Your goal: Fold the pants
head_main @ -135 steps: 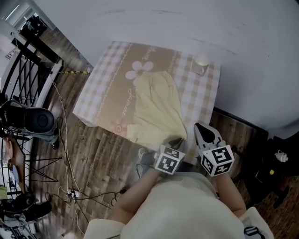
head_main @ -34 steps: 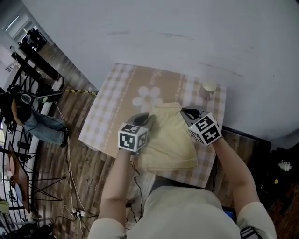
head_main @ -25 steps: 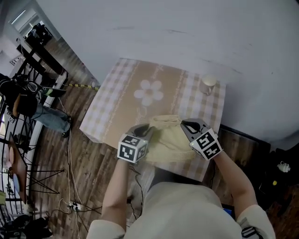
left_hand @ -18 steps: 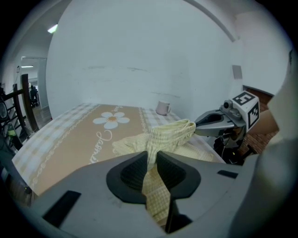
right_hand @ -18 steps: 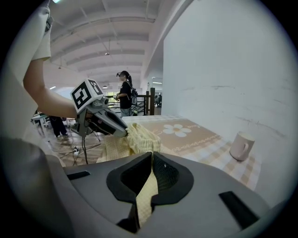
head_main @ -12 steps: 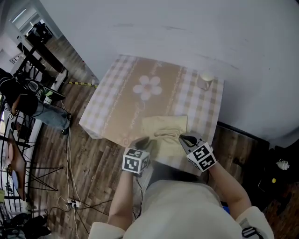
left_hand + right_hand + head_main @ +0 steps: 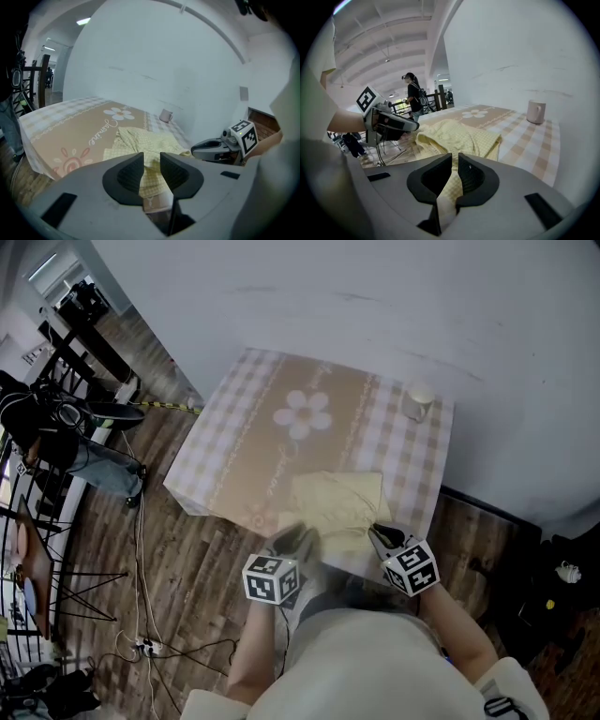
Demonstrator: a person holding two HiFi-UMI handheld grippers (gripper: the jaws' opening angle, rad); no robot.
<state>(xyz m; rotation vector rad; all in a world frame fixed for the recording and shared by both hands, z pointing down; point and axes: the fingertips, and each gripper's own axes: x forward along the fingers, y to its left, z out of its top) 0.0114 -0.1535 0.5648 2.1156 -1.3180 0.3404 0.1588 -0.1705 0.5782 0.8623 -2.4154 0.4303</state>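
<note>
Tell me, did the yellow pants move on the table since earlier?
Yes. The pants once reached the flower print; now they sit bunched toward the near edge of the tablecloth, away from the flower.

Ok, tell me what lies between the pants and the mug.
Only bare checked tablecloth lies between the pants and the mug; the head view shows it.
</note>
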